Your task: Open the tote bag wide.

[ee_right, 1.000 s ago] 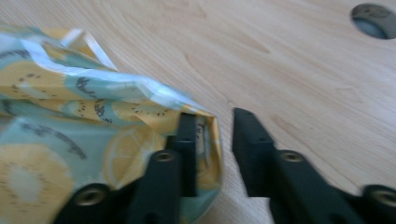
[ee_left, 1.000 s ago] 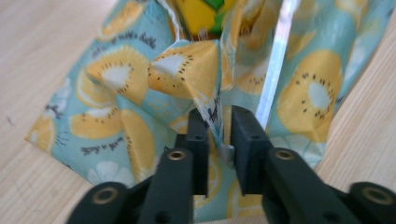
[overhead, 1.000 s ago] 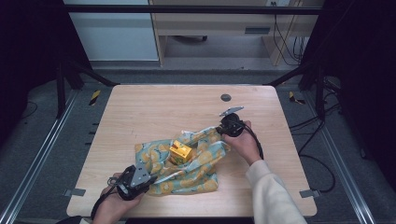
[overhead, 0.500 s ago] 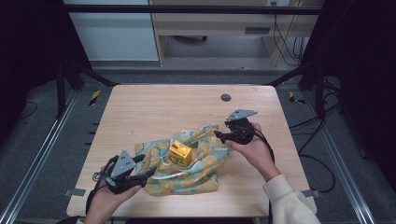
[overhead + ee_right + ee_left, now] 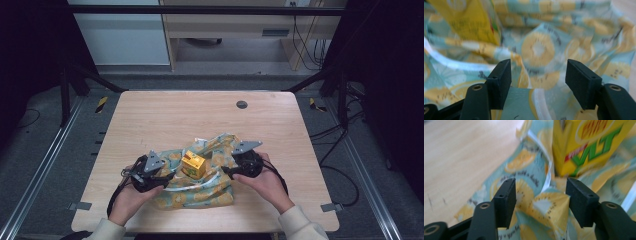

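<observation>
High view, left gripper (image 5: 167,176): near table edge, jaws apart, just opened, over a cloth fold.
Right gripper (image 5: 227,170): jaws apart, just opened, cloth between, unpressed.
Cloth (image 5: 200,192): crumpled, between both hands.
Carton (image 5: 193,164): yellow, upright on the cloth, between the 2 grippers.
Table (image 5: 165,115): far end, 1 dark disc (image 5: 242,104).

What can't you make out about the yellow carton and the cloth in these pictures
- Yellow carton: top cut off by the left gripper view's upper edge; lettering partly legible.
- Carton in the right gripper view: print blurred.
- Patterned cloth: its underside and the table beneath are hidden.
- High view: cloth print too small to read.
</observation>
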